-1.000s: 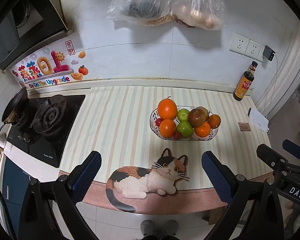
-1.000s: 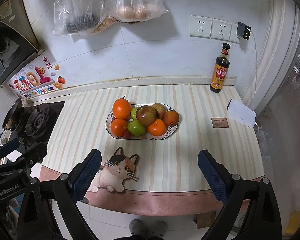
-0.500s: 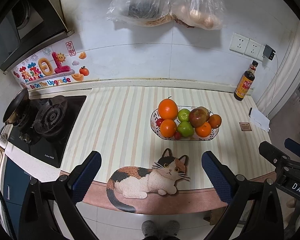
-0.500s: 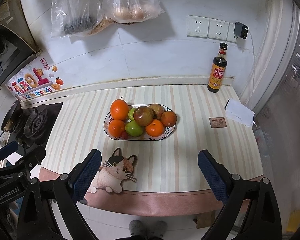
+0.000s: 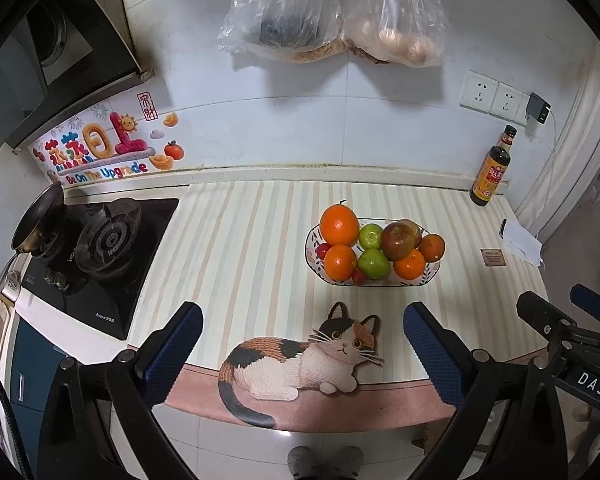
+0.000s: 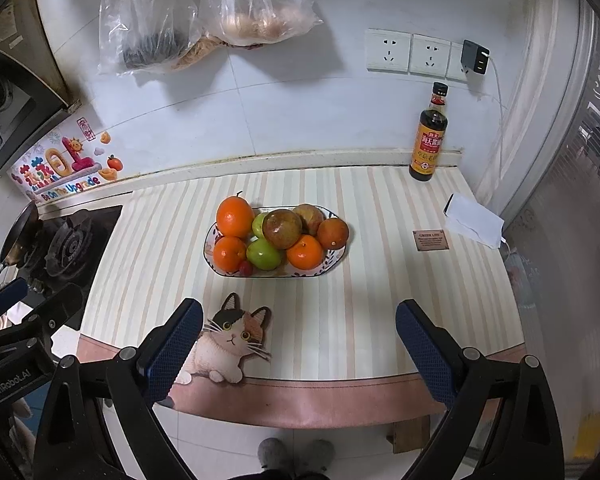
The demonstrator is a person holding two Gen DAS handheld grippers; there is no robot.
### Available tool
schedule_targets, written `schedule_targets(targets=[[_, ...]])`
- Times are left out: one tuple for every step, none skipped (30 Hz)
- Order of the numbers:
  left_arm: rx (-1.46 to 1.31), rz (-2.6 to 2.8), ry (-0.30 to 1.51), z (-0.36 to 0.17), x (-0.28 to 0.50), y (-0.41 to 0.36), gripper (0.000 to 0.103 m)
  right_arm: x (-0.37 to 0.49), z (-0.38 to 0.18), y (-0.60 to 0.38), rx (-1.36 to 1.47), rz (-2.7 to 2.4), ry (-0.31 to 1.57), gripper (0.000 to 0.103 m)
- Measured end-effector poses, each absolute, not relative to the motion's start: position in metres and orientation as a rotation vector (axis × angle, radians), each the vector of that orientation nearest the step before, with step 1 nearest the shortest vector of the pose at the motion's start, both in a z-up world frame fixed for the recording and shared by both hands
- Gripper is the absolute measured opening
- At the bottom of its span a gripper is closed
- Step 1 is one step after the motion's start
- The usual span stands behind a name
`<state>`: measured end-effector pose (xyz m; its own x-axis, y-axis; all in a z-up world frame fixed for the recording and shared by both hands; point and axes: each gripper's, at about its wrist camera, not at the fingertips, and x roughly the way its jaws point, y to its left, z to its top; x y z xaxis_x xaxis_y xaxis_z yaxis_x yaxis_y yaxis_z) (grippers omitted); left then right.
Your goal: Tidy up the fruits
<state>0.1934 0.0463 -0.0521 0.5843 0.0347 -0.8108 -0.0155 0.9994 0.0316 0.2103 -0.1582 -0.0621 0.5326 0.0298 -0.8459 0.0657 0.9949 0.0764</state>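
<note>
All fruit in view is seen gathered in one patterned dish [image 5: 430, 277] at centre frame on the tabletop [image 5: 252, 248]: oranges [image 5: 339, 226], green apples [image 5: 374, 263], a brownish-red fruit [image 5: 398, 242] and small red ones. No loose fruit is noted on the tabletop. The scene fits either a completed sort or a pile yet to be sorted out; it cannot be settled from these views.

The left tool [image 5: 302, 342] and right tool [image 6: 298, 338] are held back at the near edge, both spread wide with nothing between the pads.

Surface: striped covering, cat-shaped mat [image 5: 300, 358] at lower centre. Room: gas hob [image 5: 100, 240] at left, sauce bottle [image 6: 429, 136] at upper right, hanging plastic bags [image 5: 332, 12] on the tiled wall.
</note>
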Motion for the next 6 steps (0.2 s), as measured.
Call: schedule_targets(targets=[[0.022, 0.03, 0.944, -0.0514, 0.1927, 0.0465, 0.103, 0.2096, -0.0615, -0.1585, 0.105, -0.022, 1.009, 0.099], [0.022, 0.03, 0.942, -0.0509, 0.1923, 0.0462, 0.103, 0.21, -0.0611, -0.1588, 0.105, -0.021, 1.008, 0.099], [0.022, 0.031, 0.939, -0.0503, 0.1919, 0.0459, 0.103, 0.2091, -0.0604, -0.1587, 0.105, -0.022, 1.006, 0.099], [0.022, 0.03, 0.935, -0.0495, 0.1911, 0.0461, 0.103, 0.2088, -0.0601, -0.1587, 0.104, -0.022, 1.006, 0.099], [0.02, 0.029, 0.933, -0.0489, 0.1905, 0.0462, 0.103, 0.2091, -0.0601, -0.1589, 0.104, -0.021, 1.006, 0.099], [0.019, 0.027, 0.931, -0.048, 0.1902, 0.0461, 0.103, 0.2086, -0.0596, -0.1591, 0.104, -0.022, 1.006, 0.099]])
